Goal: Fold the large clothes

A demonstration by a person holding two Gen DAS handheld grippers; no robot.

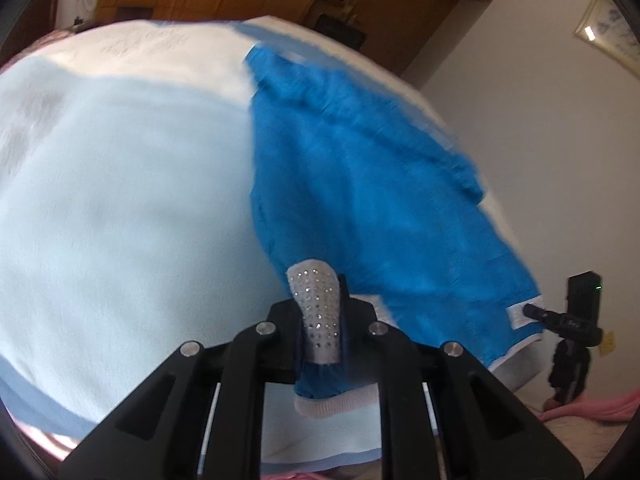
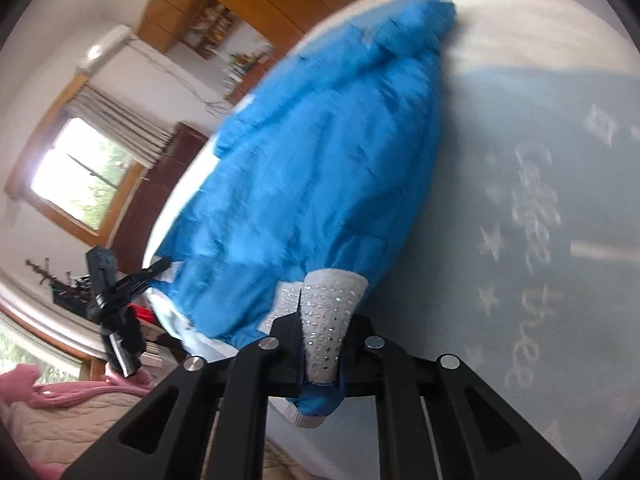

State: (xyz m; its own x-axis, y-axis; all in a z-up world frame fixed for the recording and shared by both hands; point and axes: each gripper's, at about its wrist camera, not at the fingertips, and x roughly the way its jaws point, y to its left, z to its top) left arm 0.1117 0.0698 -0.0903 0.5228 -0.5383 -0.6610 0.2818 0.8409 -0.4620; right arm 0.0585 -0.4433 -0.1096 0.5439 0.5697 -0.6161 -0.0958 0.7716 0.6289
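In the left wrist view the left gripper [image 1: 320, 320] is seen clenched on a white ribbed hem of the bright blue fabric garment [image 1: 360, 184], a fold of blue cloth and its white edging bunched between the jaws and hanging just below them. In the right wrist view the right gripper [image 2: 324, 332] is likewise clamped on a white-edged corner of the same garment [image 2: 320, 160], with cloth pinched between the jaws. From each pair of jaws the garment is stretched away toward the far side, draped over a pale blue and white bed cover [image 1: 120, 200] printed with stars and lettering (the lettering is too blurred to be read). The garment appears loosely gathered lengthwise, yet no neat, finished fold can be made out, so the task is judged to be at an early or middle stage: the near edge has been gripped at two points, and the carrying over, laying down and smoothing are judged to remain. A black tripod-mounted device [image 1: 576, 320] is seen near the right edge of the bed, and a pink knitted cloth [image 2: 60, 392] lies near it.
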